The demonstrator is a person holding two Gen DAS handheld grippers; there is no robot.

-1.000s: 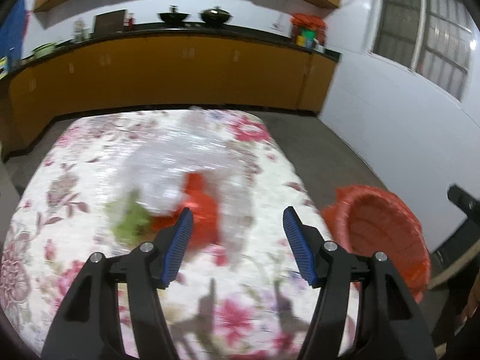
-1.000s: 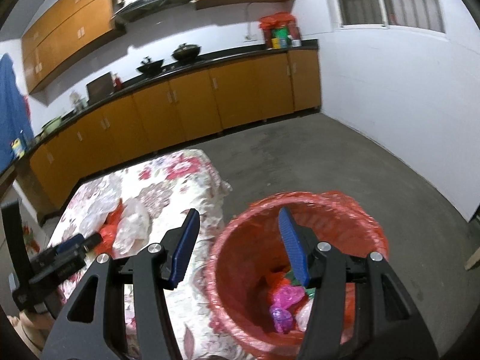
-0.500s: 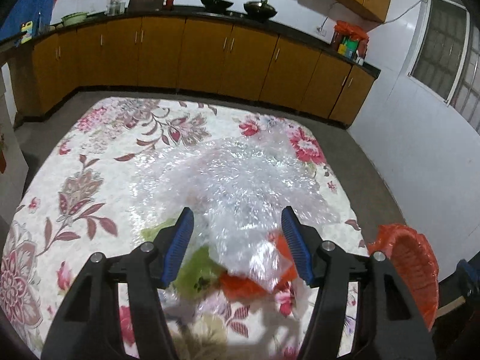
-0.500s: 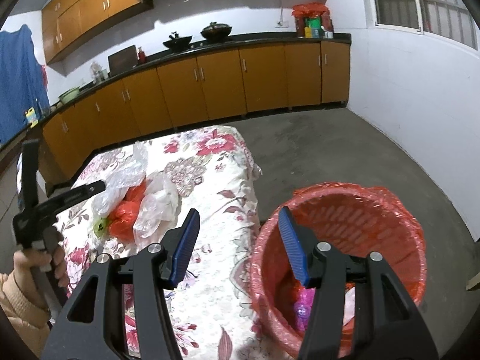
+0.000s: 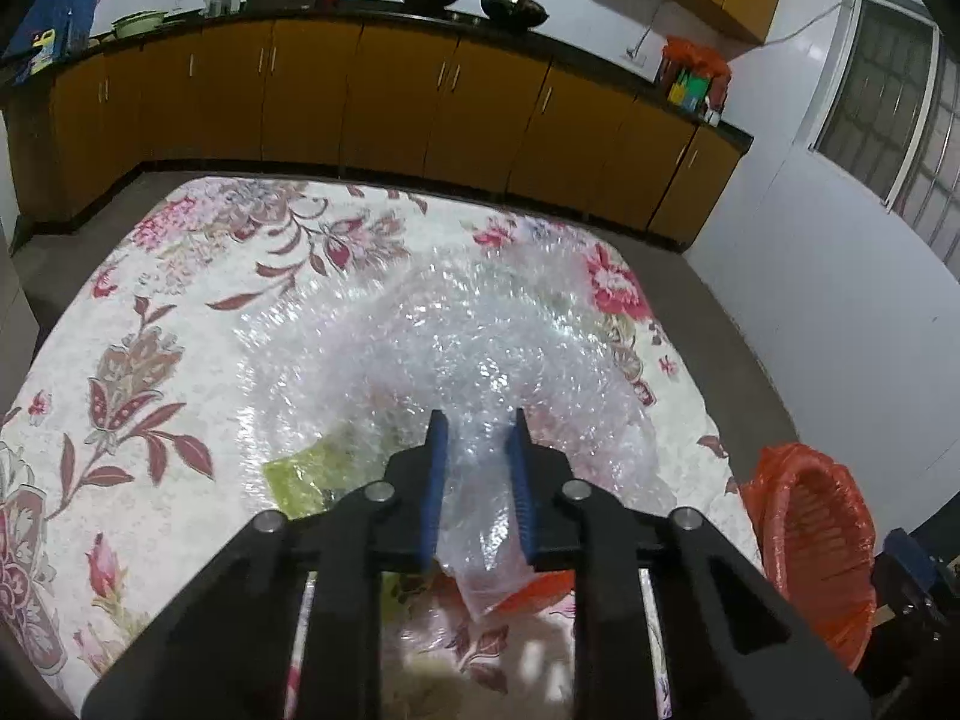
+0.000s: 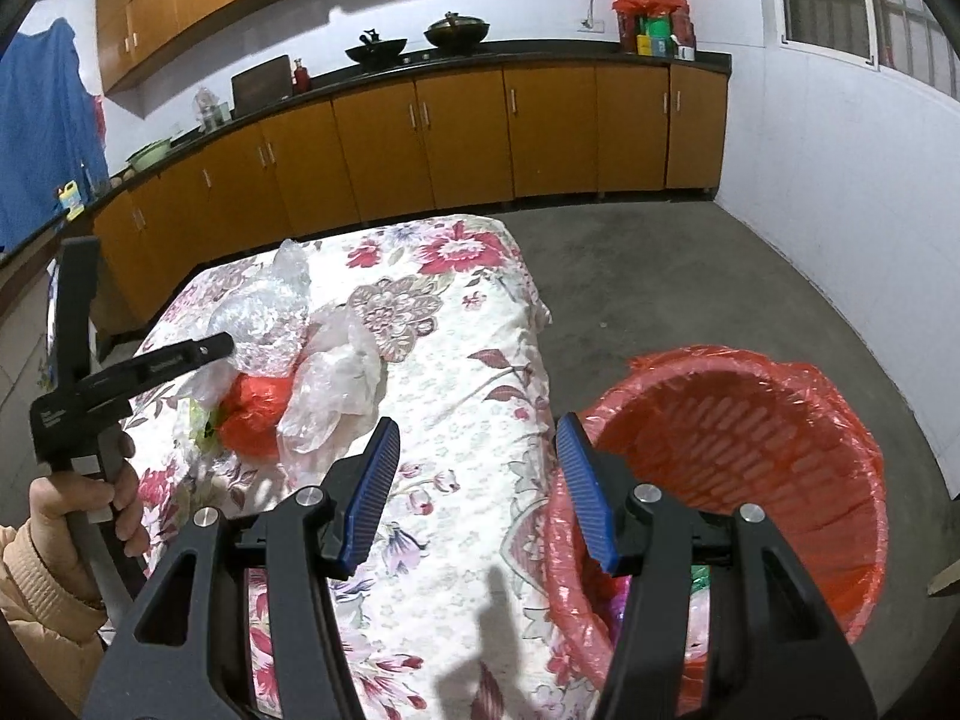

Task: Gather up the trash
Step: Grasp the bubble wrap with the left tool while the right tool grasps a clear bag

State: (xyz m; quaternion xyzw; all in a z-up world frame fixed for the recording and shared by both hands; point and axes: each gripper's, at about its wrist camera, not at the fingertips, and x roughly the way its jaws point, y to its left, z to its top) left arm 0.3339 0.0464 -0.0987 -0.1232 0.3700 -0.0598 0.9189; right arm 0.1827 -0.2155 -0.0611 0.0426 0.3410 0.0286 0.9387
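A crumpled sheet of clear bubble wrap (image 5: 456,348) lies on the flowered tablecloth (image 5: 150,312), over a red plastic bag (image 6: 255,414) and a green scrap (image 5: 300,474). My left gripper (image 5: 477,426) is shut on a fold of the bubble wrap; it also shows in the right wrist view (image 6: 222,345). My right gripper (image 6: 477,480) is open and empty, above the table's right edge beside the red trash basket (image 6: 798,420), which holds some trash at the bottom.
The basket (image 5: 822,546) stands on the grey floor right of the table. Orange kitchen cabinets (image 6: 456,138) with a dark counter run along the far wall. A white wall (image 6: 852,192) is at the right.
My left gripper moved down onto the bubble wrap and closed on it. My right gripper swung left, from over the basket toward the table edge.
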